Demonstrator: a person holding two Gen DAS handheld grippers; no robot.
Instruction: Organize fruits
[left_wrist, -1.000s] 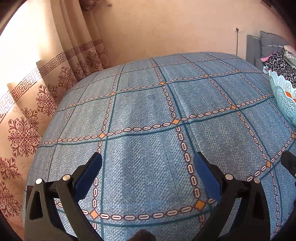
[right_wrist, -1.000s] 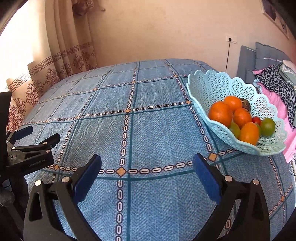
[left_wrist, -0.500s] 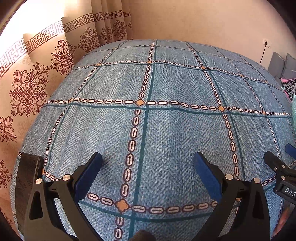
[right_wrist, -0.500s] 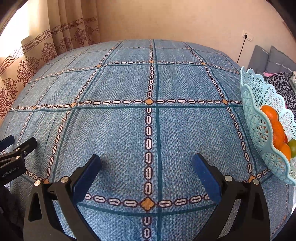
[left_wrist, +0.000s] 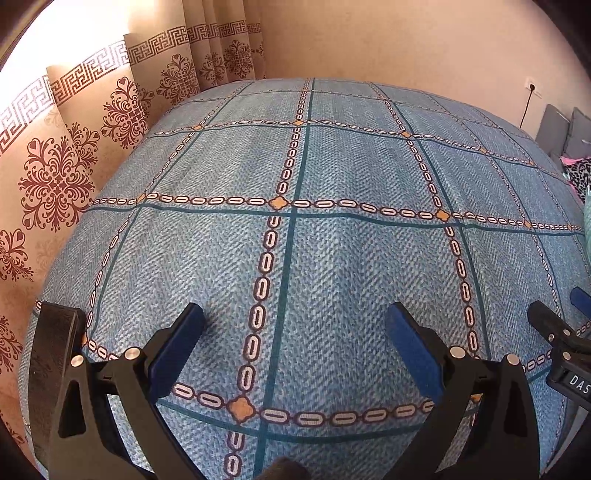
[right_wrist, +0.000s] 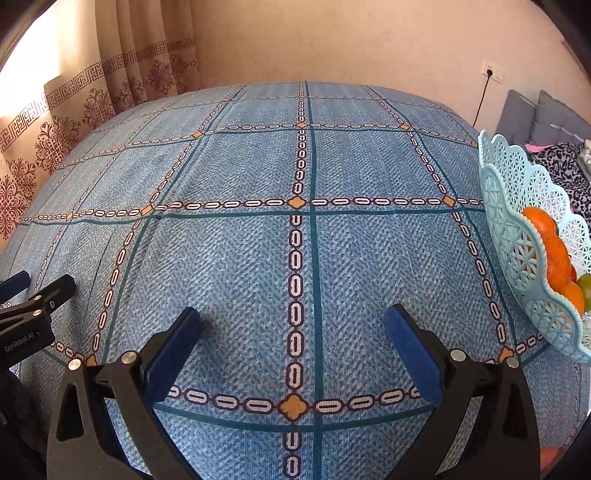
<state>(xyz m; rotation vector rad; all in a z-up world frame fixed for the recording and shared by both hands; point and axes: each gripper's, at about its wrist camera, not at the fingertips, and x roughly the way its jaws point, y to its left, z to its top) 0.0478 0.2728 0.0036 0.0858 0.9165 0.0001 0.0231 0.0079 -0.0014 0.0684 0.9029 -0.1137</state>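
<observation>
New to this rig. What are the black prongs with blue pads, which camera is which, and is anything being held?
No robot arm here: a person carries a two-finger gripper in each hand, each with a fisheye camera looking forward along its fingers. One picture looks past the left gripper, the other past the right gripper. Both are open with nothing held, above a bed with a blue patterned bedspread. At the right view's right edge, a light blue lattice basket holds oranges and a green fruit. Each gripper also peeks into the other's view.
</observation>
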